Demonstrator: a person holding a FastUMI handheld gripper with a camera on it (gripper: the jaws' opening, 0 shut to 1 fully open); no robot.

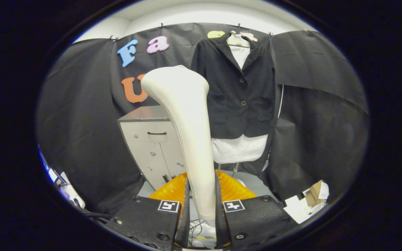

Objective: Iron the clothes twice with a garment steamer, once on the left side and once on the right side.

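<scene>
Your tongs [201, 195] are closed on the handle of the white garment steamer [187, 125], both fingers pressing its sides; its head tilts toward 11 o'clock. The black jacket [243, 90] hangs beyond at 1 o'clock, apart from it. A grey cabinet [152, 143] stands at 10 o'clock.

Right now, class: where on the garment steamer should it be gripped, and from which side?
Grip the garment steamer on its slim lower handle, coming from below with one finger on each flat side. The gripper is shut on it there now. The handle narrows there, and the wide head stays free above, tilted toward the jacket.
</scene>
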